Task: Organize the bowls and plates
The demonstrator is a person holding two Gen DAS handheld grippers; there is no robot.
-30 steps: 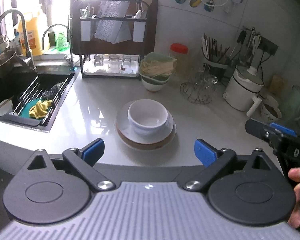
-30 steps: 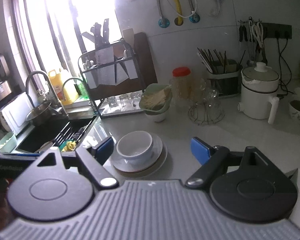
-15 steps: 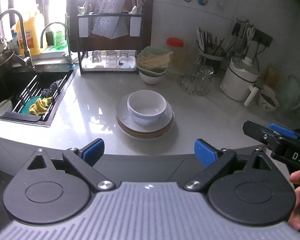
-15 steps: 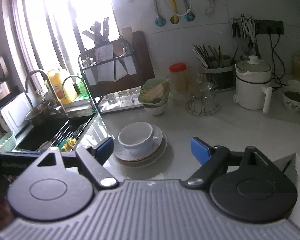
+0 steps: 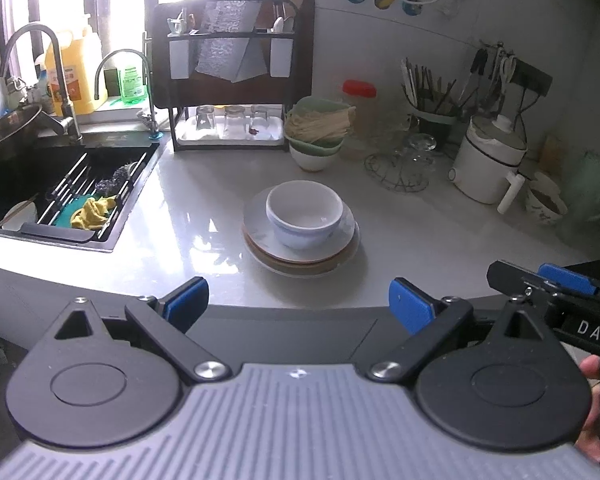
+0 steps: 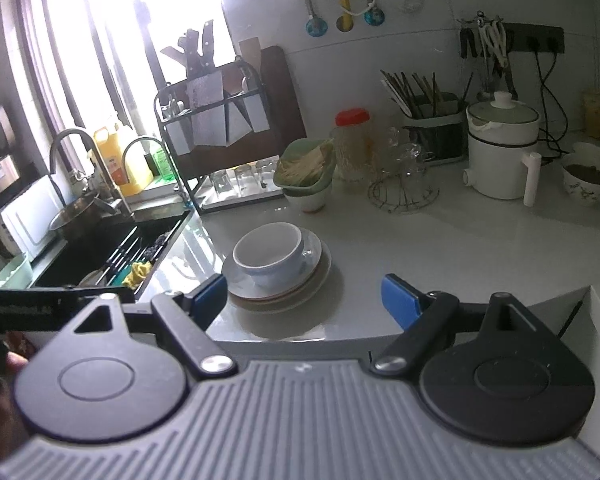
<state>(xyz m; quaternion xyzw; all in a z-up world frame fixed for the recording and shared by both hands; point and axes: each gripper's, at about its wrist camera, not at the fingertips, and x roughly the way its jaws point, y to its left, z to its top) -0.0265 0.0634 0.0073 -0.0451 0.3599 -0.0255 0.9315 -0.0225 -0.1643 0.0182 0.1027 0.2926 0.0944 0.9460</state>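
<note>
Now, as we see it:
Left gripper (image 5: pixel 298 298): we hold it back from the counter edge, jaws spread wide, nothing between the blue pads.
Right gripper (image 6: pixel 304 294): likewise spread wide and empty, short of the counter.
White bowl (image 5: pixel 305 218): upright, nested on the stack of plates (image 5: pixel 300 254).
Stack: on the white countertop (image 5: pixel 204 216), right of the sink (image 5: pixel 60 196), in front of the knife rack (image 5: pixel 232 72).
</note>
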